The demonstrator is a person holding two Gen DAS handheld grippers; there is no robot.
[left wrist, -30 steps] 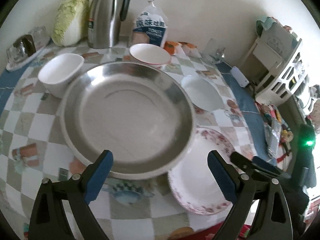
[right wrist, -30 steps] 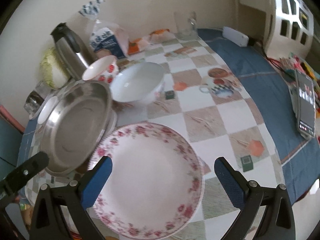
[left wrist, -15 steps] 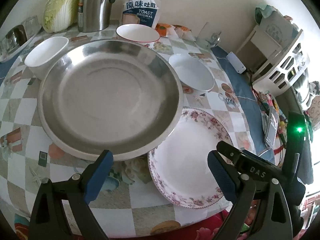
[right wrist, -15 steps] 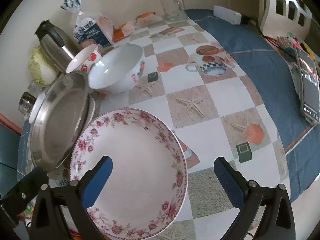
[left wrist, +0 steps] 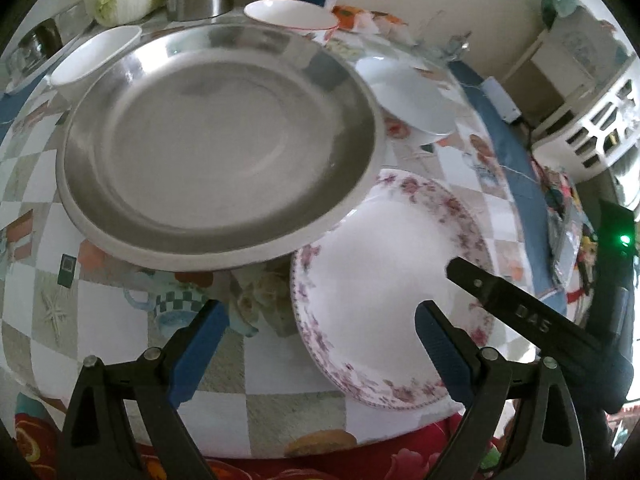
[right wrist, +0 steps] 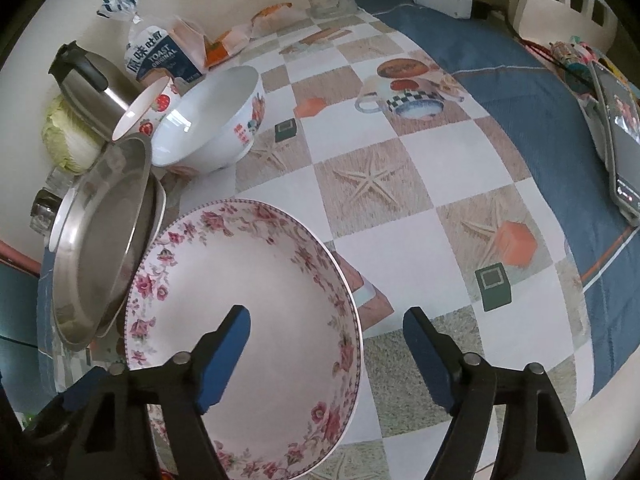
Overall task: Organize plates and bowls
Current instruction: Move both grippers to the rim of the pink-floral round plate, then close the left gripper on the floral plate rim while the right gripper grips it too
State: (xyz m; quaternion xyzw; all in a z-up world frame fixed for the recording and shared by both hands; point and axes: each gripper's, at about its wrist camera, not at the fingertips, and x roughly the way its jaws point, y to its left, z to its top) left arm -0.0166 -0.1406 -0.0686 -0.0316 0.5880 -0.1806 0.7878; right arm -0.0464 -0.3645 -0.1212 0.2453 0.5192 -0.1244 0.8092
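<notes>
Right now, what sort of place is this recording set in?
Most likely a home dining or kitchen table: a patterned tablecloth carries a floral plate, a steel pan, a bag of toast bread, a cabbage and a thermos jug.

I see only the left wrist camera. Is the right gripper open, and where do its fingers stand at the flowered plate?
Observer: The right gripper is open. The right rim of the flowered plate lies between its fingers, not gripped.
Operator: What lies further right of this plate?
Observer: A phone lies on the blue cloth, apart from the plate.
Operator: Is the big white bowl plain outside?
Observer: No, the white bowl has red and orange prints on its outer side.
</notes>
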